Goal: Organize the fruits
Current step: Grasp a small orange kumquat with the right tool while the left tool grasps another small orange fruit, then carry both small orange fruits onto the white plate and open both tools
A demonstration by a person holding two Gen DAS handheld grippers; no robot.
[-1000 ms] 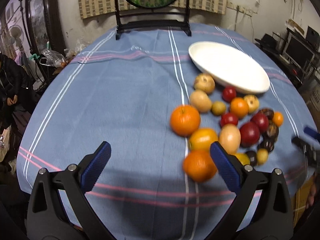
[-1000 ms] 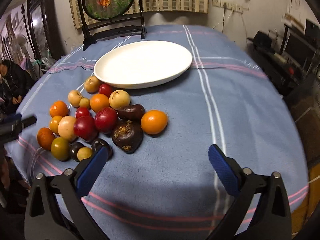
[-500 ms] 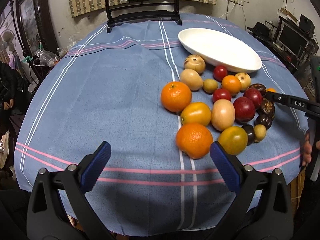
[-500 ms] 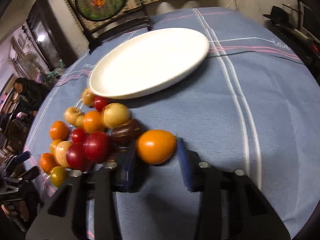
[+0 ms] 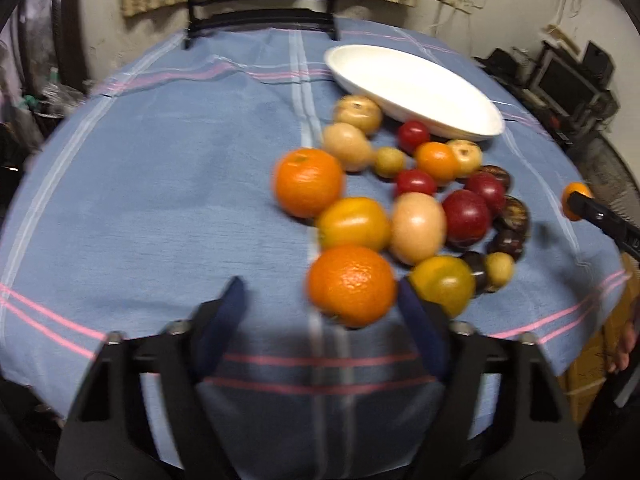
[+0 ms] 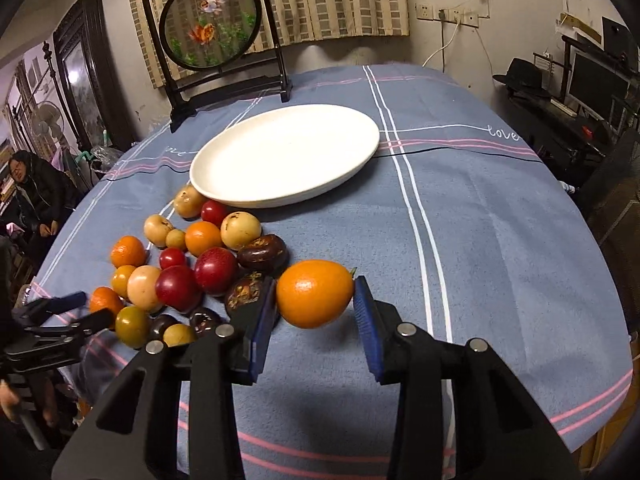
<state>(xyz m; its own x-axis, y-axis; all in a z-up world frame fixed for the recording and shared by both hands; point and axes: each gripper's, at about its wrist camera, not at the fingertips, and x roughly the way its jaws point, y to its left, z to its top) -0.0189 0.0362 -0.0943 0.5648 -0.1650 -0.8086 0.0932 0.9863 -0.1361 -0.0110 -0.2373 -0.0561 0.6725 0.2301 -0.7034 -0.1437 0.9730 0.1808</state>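
A pile of several fruits lies on the blue tablecloth beside an empty white plate [image 6: 284, 154], which also shows in the left wrist view [image 5: 416, 88]. My right gripper [image 6: 315, 304] is shut on an orange oval fruit [image 6: 314, 293] and holds it above the cloth; it shows at the right edge of the left wrist view [image 5: 575, 200]. My left gripper [image 5: 320, 304] is open, its fingers around the nearest orange [image 5: 352, 285] without closing on it. That orange sits at the pile's near end, next to a green-yellow fruit [image 5: 442, 284].
A framed round goldfish screen [image 6: 210, 24] stands at the table's far edge. Red plums [image 6: 214, 270], dark mangosteens [image 6: 262, 254] and small yellow fruits crowd the pile. A seated person [image 6: 34, 196] is at the far left. Furniture and monitors stand to the right.
My right gripper has lifted the orange oval fruit off the cloth and pulled back. My left gripper has moved forward so its open fingers flank the nearest orange.
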